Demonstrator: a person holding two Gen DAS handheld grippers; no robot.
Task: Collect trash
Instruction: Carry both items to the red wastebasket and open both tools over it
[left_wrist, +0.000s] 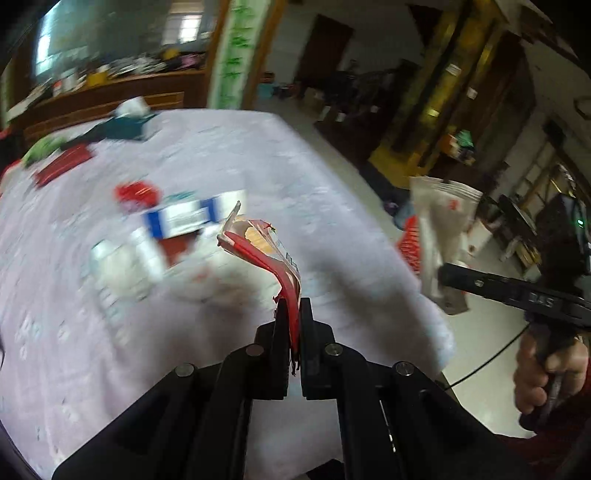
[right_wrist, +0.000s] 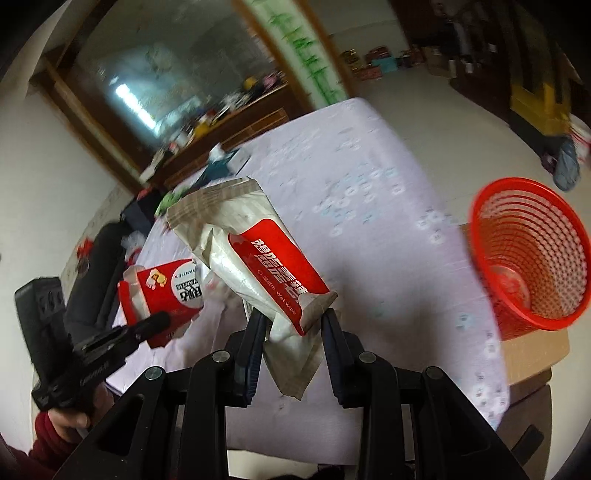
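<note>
Two black grippers: the left gripper (left_wrist: 294, 314) pinches one red-and-clear torn wrapper (left_wrist: 264, 245); the right gripper (right_wrist: 293, 325) clamps one white-and-red wet-wipe packet (right_wrist: 258, 254) near one red mesh basket (right_wrist: 532, 254).

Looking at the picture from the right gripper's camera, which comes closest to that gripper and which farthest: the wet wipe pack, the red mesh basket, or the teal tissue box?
1. Wet wipe pack: held between the right gripper's fingers, so nearest.
2. Red mesh basket: off to the right, beyond the table's edge.
3. Teal tissue box: at the table's far end, upper left, farthest.
</note>
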